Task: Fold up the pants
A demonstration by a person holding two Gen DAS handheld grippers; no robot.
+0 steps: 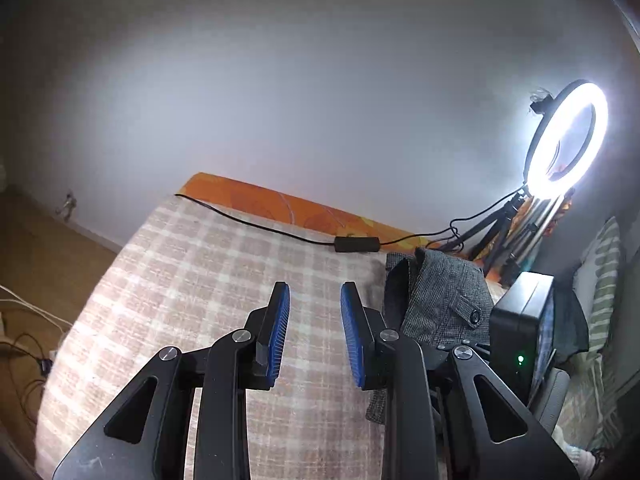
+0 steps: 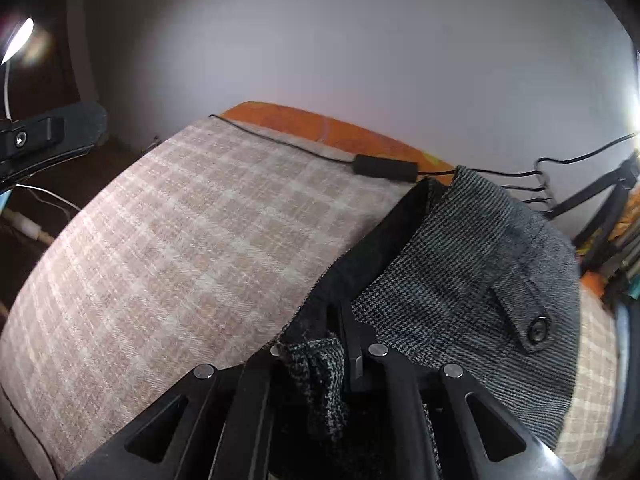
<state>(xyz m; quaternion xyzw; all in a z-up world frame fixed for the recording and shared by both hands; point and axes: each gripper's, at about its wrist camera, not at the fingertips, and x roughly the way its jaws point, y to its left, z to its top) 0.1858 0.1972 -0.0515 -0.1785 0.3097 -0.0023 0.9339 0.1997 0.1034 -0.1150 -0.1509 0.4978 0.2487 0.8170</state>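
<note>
The left gripper [image 1: 315, 300] stands wide open over the checked blanket [image 1: 192, 264], with nothing between its blue pads [image 1: 280, 320]. The grey pants [image 1: 444, 296] lie bunched at its three o'clock, near the ring light [image 1: 566, 136]. The right gripper [image 2: 340, 320] is closed on the pants [image 2: 460, 272], with cloth pinched between its fingers.

Pants [image 1: 444, 300] on bed [image 1: 208, 280], right; cable [image 1: 256, 224] behind; ring light [image 1: 568, 136] perhaps beyond.
</note>
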